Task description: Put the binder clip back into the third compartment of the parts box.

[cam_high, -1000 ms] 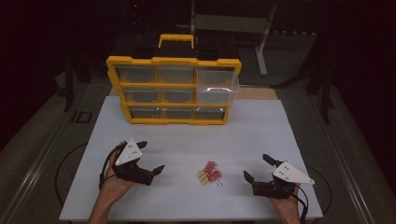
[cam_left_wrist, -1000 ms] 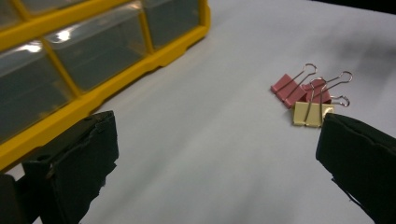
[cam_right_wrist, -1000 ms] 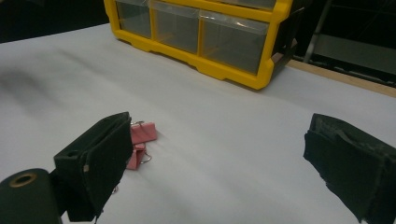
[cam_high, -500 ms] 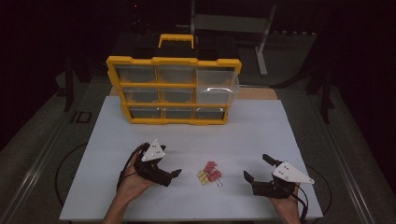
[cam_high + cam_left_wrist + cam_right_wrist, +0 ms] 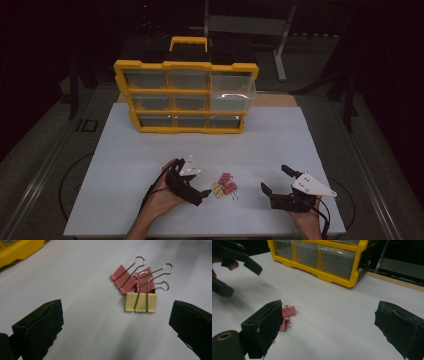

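Observation:
A small heap of binder clips [image 5: 225, 185] lies on the white table near its front edge. In the left gripper view it is two pink clips [image 5: 126, 280] and a yellow clip [image 5: 141, 302] lying flat, wire handles pointing away. My left gripper [image 5: 200, 183] is open, just left of the heap; its jaws [image 5: 115, 325] stand wide apart on either side of the clips without touching them. My right gripper [image 5: 274, 177] rests open to the right of the heap, with nothing between its jaws [image 5: 332, 325]. A pink clip [image 5: 288, 310] peeks past its left jaw.
A yellow drawer organiser [image 5: 185, 65] with clear drawers stands at the back of the table; its right-hand drawer [image 5: 232, 95] is pulled out. The white tabletop [image 5: 280, 140] lies bare between it and the clips. Dark floor and a metal stand lie beyond.
My left gripper has travelled right across the table front, from the left side up to the heap of clips. The right gripper and the clips have stayed put.

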